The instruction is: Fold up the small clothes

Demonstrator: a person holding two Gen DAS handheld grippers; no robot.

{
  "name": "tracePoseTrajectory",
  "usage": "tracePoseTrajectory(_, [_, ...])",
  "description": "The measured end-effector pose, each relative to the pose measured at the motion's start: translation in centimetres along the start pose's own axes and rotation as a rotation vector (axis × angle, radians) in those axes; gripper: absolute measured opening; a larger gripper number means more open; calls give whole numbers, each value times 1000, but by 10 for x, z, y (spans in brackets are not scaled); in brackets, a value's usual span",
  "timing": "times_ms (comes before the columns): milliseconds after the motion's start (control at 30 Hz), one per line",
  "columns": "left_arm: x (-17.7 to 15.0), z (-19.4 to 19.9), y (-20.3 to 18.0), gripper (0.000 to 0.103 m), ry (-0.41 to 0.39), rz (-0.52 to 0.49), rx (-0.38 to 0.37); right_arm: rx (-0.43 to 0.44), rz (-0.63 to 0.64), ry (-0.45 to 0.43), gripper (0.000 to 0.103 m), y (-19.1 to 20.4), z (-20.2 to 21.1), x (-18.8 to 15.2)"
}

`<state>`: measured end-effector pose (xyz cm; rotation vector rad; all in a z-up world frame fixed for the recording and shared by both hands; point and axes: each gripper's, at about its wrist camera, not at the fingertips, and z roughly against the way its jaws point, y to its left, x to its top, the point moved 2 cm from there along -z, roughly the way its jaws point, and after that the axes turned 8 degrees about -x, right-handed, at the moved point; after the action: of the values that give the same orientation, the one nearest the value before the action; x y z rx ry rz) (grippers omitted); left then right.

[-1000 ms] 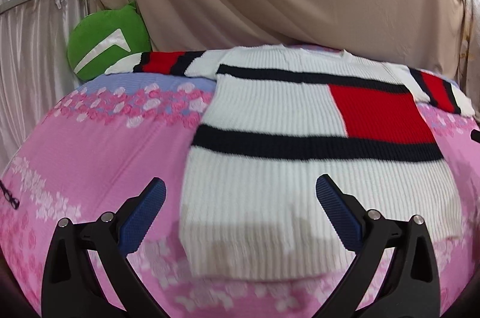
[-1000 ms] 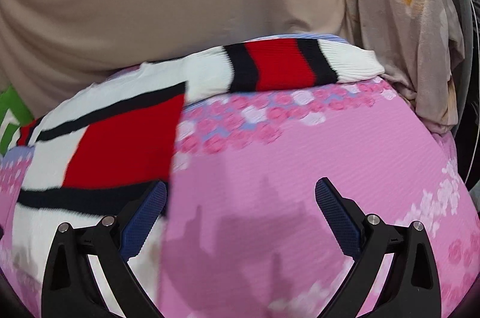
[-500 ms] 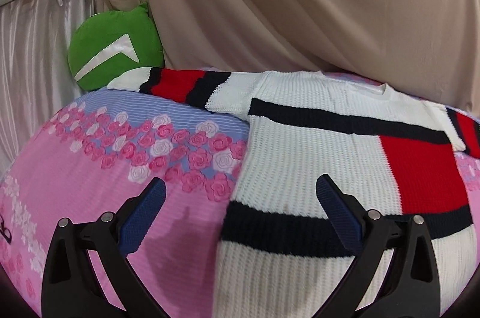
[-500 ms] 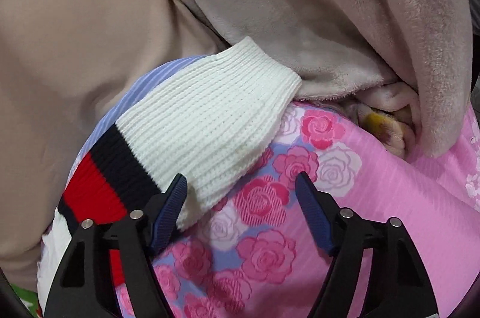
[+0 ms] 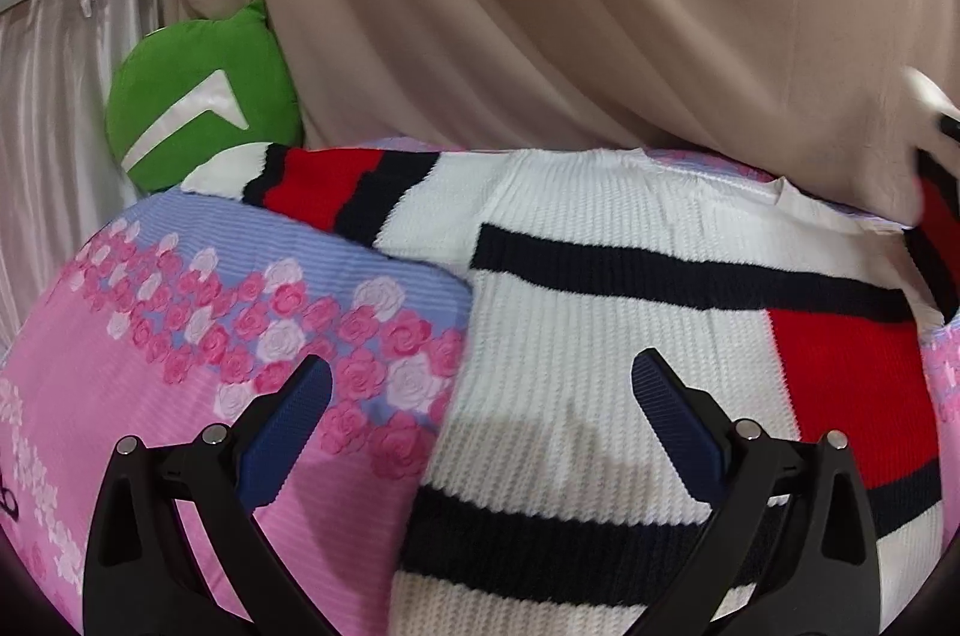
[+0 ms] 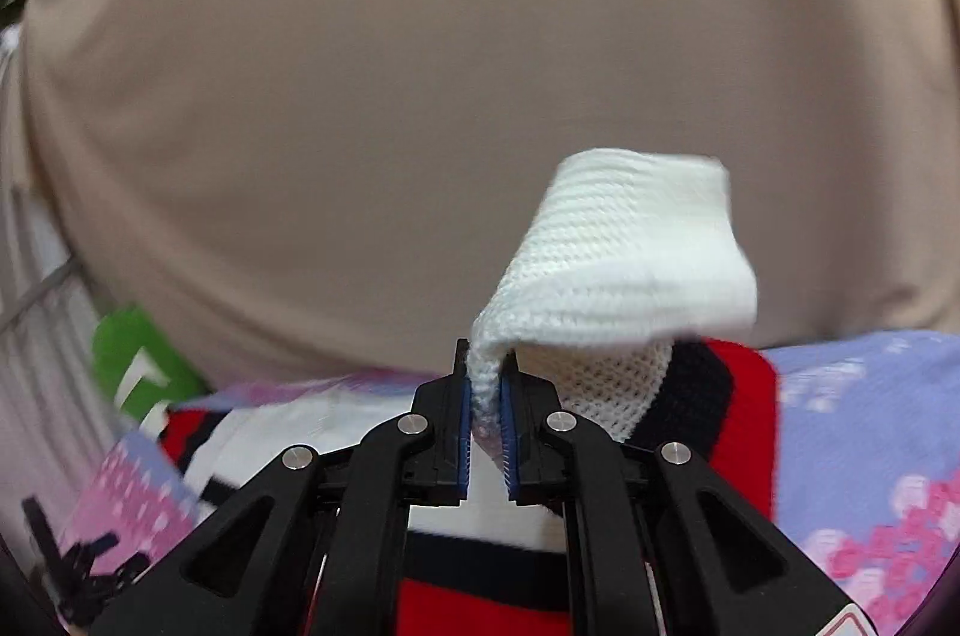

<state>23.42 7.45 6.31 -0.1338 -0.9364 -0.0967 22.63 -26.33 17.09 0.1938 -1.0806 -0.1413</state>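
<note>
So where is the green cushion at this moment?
In the left wrist view the green cushion is at the upper left, behind the sweater's left sleeve, between the white curtain and the beige fabric.

We read a bedroom: rose-print bedsheet, green cushion, beige blanket, pale curtain.

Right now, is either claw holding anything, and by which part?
The right claw pinches the sweater by its white sleeve cuff; the left claw is open, empty.
</note>
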Motion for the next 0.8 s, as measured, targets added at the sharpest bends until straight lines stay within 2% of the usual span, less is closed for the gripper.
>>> tracePoseTrajectory(67, [7, -7, -4, 98, 13, 6, -30, 116, 117, 96, 12, 71, -42, -27])
tracePoseTrajectory(100, [10, -12, -5, 98, 23, 11, -40, 130, 178, 141, 16, 98, -62, -44])
tracePoseTrajectory(167, [14, -24, -7, 98, 51, 29, -77, 115, 284, 210, 22, 131, -90, -80])
tracePoseTrajectory(233, [17, -39, -7, 98, 97, 50, -117, 87, 327, 232, 22, 137, -93, -109])
tracePoseTrajectory(267, [17, -44, -7, 98, 112, 53, -142, 78, 318, 227, 23, 126, -88, -113])
tracePoseTrajectory(367, [22, -59, -7, 98, 128, 65, -174, 13, 239, 193, 43, 80, -64, -105])
tracePoseTrajectory(467, [27, -87, -8, 98, 182, 87, -176, -127, 160, 157, 49, 26, -40, -92])
tracePoseTrajectory(533, [28, -107, -8, 98, 238, 140, -215, -212, 113, 159, 52, -6, -33, -89])
tracePoseTrajectory(600, [28, -128, -8, 98, 287, 195, -246, -270, 45, 176, 58, -41, -32, -82])
tracePoseTrajectory(667, [29, -140, -13, 97, 306, 226, -261, -300, -4, 200, 58, -67, -38, -78])
tracePoseTrajectory(733, [31, -145, -21, 87, 294, 220, -269, -306, -35, 226, 59, -76, -53, -79])
tracePoseTrajectory(800, [35, -148, -31, 51, 277, 188, -254, -304, -53, 261, 62, -79, -74, -82])
